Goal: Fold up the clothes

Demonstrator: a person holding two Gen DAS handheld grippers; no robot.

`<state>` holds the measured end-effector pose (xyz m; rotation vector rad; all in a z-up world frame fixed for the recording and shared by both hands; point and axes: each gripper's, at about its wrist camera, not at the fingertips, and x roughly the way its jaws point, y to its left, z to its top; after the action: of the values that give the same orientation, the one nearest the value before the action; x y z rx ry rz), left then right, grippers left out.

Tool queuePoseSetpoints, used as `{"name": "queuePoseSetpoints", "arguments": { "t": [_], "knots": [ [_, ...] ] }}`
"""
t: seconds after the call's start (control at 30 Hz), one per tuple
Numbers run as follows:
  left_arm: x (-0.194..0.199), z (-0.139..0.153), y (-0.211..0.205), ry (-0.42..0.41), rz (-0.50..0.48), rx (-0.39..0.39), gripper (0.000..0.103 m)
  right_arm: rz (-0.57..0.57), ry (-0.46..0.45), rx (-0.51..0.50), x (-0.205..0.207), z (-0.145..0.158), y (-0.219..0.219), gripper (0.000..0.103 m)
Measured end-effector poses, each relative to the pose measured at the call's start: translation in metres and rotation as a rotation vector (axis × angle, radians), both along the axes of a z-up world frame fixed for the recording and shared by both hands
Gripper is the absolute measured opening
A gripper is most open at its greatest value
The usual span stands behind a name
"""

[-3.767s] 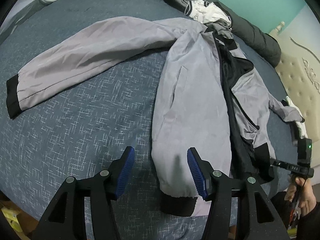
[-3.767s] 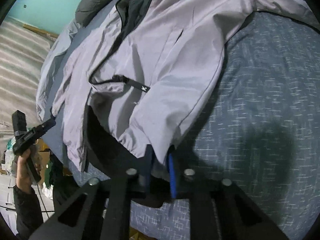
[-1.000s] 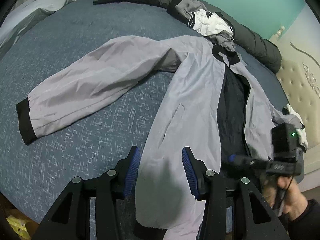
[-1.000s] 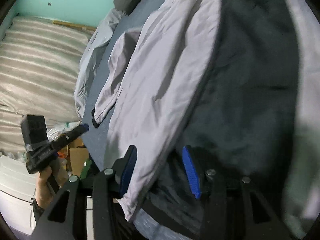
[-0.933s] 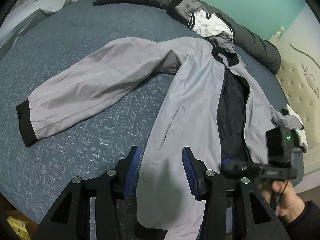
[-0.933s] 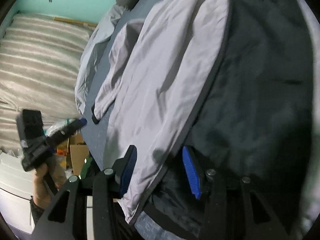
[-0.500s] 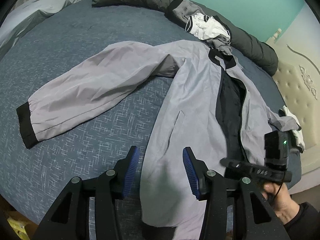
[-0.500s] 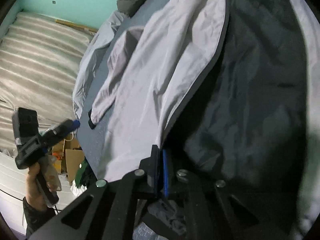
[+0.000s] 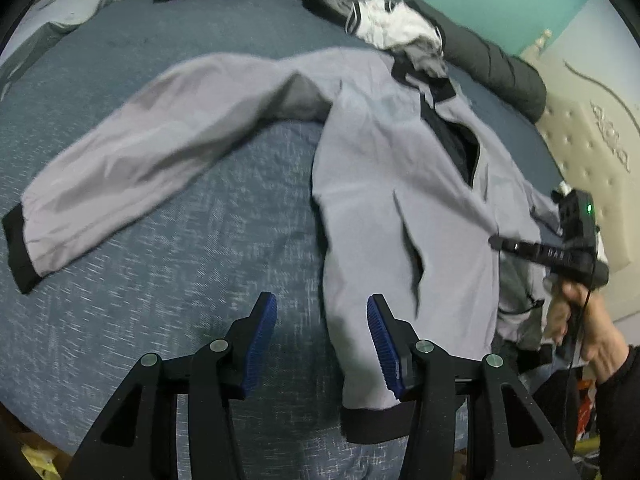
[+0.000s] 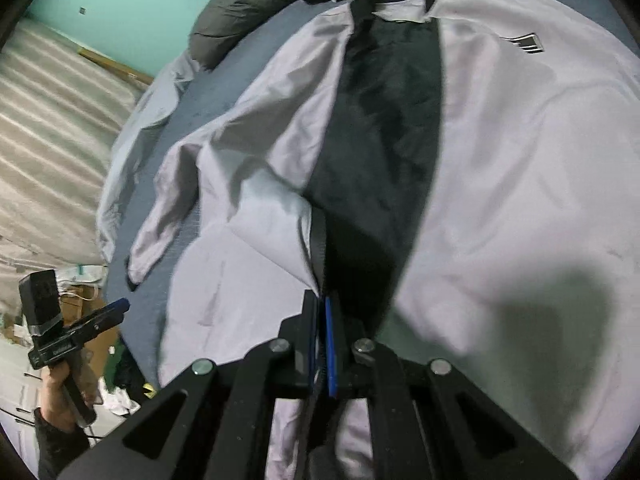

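Observation:
A grey jacket with black lining and black cuffs lies open, front up, on the blue bed. One sleeve stretches out to the left. My left gripper is open and empty, hovering over the jacket's near hem corner. My right gripper is shut on the jacket's zipper edge, pulling the front panel toward the black lining. The right gripper also shows in the left wrist view, at the jacket's right side.
A dark puffy coat and a white and grey garment lie along the bed's far edge. A cream padded headboard stands at the right. Cardboard boxes and clutter sit on the floor beside the bed.
My right gripper closed on the jacket's zipper edge and drew the panel across, narrowing the exposed black lining. My left gripper stayed open and shifted slightly left over the hem.

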<state>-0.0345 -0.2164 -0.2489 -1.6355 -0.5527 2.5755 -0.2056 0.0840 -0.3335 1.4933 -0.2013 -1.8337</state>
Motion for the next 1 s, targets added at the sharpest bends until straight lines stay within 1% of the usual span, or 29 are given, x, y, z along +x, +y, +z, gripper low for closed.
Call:
{"name": "queuePoseSetpoints", "arguments": {
  "t": [0.07,0.17,0.3,0.4,0.43,0.53,0.67,0.7,0.73,0.77,0.8,0.83,0.9,1.0],
  "knots": [
    [-0.003,-0.01,0.006,-0.023,-0.016,0.008,0.052,-0.019,0.005,0.009,-0.003,-0.003,0.006,0.004],
    [-0.006,-0.026,0.014,-0.055,-0.034,0.047,0.057,-0.032,0.002,0.021,-0.006,-0.01,0.013,0.003],
    [-0.009,-0.045,0.021,-0.09,-0.038,0.072,0.058,-0.03,0.001,0.032,-0.006,-0.015,0.02,0.003],
    [-0.011,-0.057,0.027,-0.102,-0.055,0.087,0.058,-0.009,-0.025,0.008,-0.006,-0.019,0.024,0.004],
    [-0.011,-0.06,0.029,-0.107,-0.062,0.092,0.058,-0.002,-0.025,-0.002,-0.005,-0.019,0.025,0.007],
    [-0.01,-0.063,0.028,-0.095,-0.054,0.15,0.058,-0.008,-0.023,-0.03,-0.005,-0.01,0.03,0.007],
    [-0.006,-0.06,0.031,-0.093,-0.078,0.139,0.057,-0.023,0.003,-0.024,-0.006,0.011,0.051,0.009],
    [-0.006,-0.059,0.033,-0.094,-0.088,0.135,0.056,-0.026,0.013,-0.014,-0.007,0.017,0.06,0.012],
    [-0.005,-0.059,0.035,-0.093,-0.098,0.138,0.051,-0.028,0.022,-0.005,-0.007,0.023,0.068,0.017],
    [-0.004,-0.06,0.035,-0.091,-0.102,0.139,0.034,-0.03,0.032,0.004,-0.008,0.028,0.076,0.02],
    [-0.003,-0.06,0.036,-0.09,-0.105,0.14,0.02,-0.033,0.041,0.013,-0.008,0.034,0.084,0.024],
    [-0.003,-0.06,0.037,-0.089,-0.108,0.141,0.018,-0.031,0.047,0.028,-0.007,0.038,0.092,0.026],
    [-0.001,-0.059,0.038,-0.082,-0.114,0.137,0.004,-0.014,0.046,0.05,0.0,0.041,0.106,0.026],
    [0.005,-0.051,0.036,-0.065,-0.115,0.12,0.003,0.034,0.04,0.079,0.015,0.038,0.115,0.027]
  ]
}}
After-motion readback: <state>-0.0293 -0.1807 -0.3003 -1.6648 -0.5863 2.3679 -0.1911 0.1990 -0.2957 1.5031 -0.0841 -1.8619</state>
